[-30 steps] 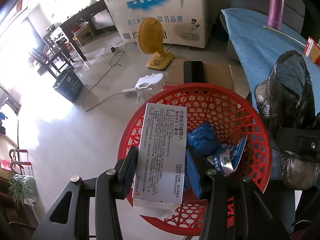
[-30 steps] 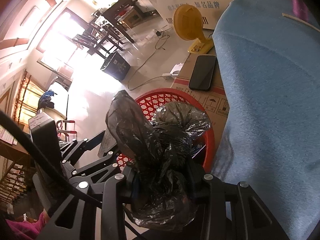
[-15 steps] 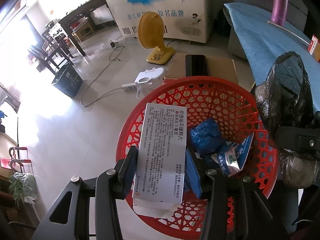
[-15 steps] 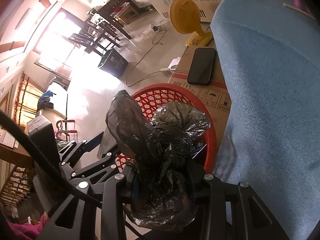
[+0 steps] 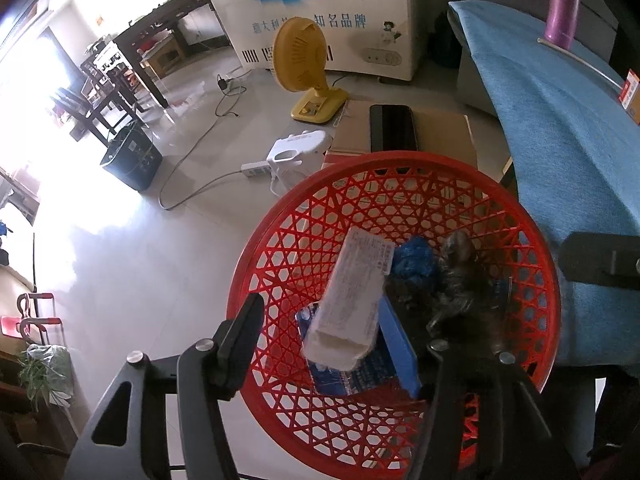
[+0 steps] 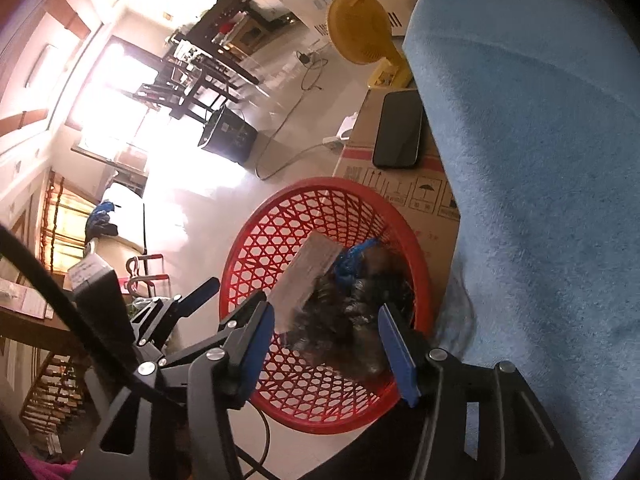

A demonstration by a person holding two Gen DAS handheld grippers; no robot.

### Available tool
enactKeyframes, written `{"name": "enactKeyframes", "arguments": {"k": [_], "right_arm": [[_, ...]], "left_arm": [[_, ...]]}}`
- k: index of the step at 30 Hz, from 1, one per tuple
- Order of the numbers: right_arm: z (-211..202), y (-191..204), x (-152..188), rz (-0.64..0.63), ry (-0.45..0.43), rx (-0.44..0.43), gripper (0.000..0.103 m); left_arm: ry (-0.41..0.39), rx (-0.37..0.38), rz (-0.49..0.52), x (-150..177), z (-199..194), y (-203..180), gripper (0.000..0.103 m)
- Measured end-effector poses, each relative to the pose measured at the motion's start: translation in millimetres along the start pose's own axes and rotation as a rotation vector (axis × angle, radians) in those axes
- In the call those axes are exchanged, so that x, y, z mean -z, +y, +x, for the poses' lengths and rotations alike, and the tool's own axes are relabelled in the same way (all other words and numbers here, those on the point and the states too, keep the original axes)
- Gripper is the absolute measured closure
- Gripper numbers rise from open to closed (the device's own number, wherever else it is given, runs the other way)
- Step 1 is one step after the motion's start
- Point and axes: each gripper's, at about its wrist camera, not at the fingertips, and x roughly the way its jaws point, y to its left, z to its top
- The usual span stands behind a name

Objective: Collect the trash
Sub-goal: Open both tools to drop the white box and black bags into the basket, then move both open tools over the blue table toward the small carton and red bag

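A: Presently, what risk is noted at the red basket (image 5: 276,240)?

B: Tipping is judged possible if its rim is knocked; both sets of jaws are spread wide and empty.

A: And the trash?

B: The black bag (image 6: 352,320), blurred and perhaps mid-fall, and the white box (image 5: 352,300), tilted, are recorded inside the basket.

Daylight from far-left windows blows out the floor (image 5: 100,216) to white glare. Strong fisheye bending, dark corners. Black bag (image 6: 344,320) and white box (image 5: 352,300) motion-blurred; the rest sharp.
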Motion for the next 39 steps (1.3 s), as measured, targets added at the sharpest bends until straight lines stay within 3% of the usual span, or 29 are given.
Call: {"name": "enactKeyframes", "arguments": {"k": [15,39], "right_arm": [[-26,-15,12,0.037,-0.068,0.004,0.045],[-129,-50,52,0.084,-0.306,0.011,0.045]], "left_arm": [[-0.031,-0.006,0.063,0,-29,-28,0.041],[-0.175,-0.007,0.211,1,-99,-101,0.041]]}}
